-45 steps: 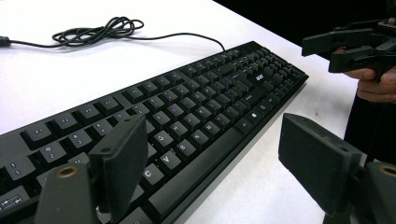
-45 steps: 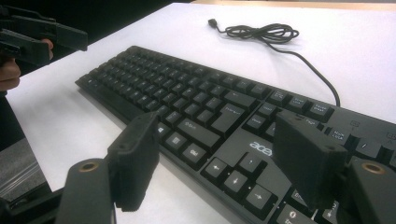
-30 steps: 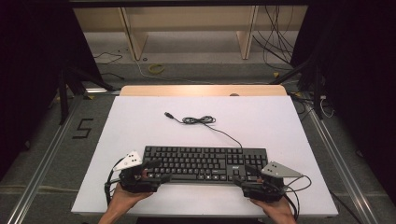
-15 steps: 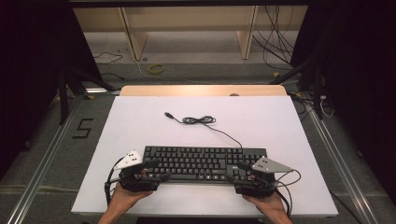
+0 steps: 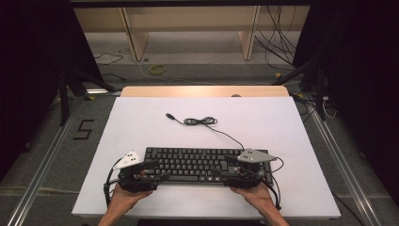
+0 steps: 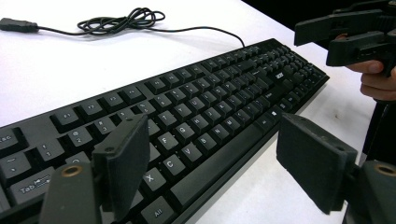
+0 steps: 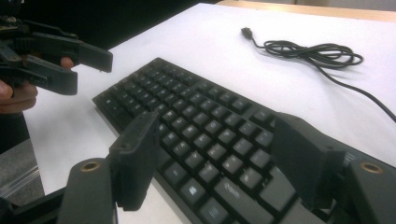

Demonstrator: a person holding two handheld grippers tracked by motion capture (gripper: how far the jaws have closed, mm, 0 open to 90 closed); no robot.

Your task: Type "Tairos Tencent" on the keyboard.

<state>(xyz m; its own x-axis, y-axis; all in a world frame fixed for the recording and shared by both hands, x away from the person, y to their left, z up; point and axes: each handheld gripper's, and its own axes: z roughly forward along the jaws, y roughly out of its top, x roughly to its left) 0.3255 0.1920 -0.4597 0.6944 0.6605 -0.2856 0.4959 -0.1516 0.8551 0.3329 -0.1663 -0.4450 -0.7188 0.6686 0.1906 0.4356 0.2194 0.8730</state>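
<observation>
Approach step: left gripper and right gripper poised at either end of keyboard, jaws apart. Next: close on both ends.

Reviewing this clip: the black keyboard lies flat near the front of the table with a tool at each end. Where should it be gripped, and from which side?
Best at its two short ends, one tool per end, coming in low from the sides. The keyboard is long, thin and flat on the white table, so only its edges offer purchase. The left tool and right tool are open over the ends. Its coiled cable trails from the back, so avoid that edge.
</observation>
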